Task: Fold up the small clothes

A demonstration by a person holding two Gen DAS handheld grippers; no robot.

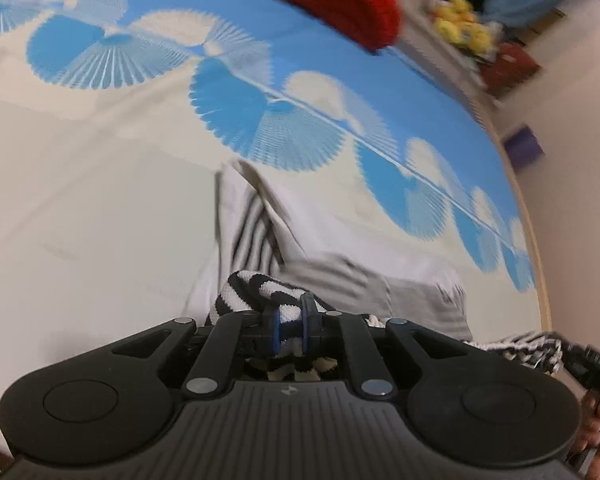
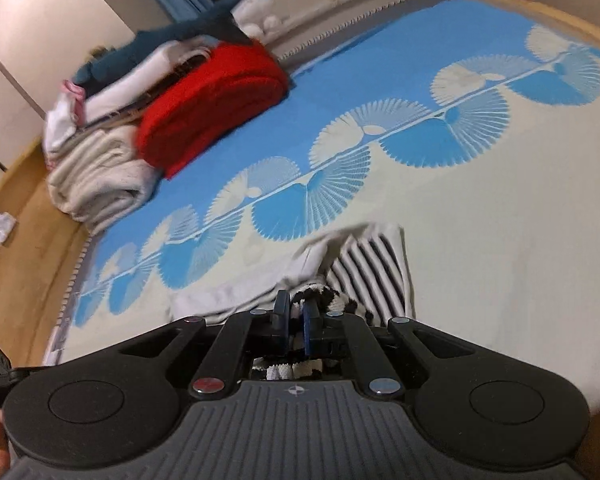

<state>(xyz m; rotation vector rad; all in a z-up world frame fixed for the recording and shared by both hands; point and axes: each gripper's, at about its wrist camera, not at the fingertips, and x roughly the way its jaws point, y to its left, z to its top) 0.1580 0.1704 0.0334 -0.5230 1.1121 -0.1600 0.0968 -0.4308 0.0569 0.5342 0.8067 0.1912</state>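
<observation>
one striped garment (image 1: 260,292), one red blanket (image 2: 212,100), two tools (image 1: 291,326) (image 2: 296,320).

left gripper (image 1: 291,322): black, blue pads | right gripper (image 2: 296,320): black, red screw

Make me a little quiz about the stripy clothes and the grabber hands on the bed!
1. True or false: the left gripper is shut on the black-and-white striped garment.
2. What colour is the folded blanket at the far end of the bed cover? A) green B) red C) purple
3. Fill in: the right gripper pinches the same striped ____.

Key: 1 true; 2 B; 3 garment.
</observation>
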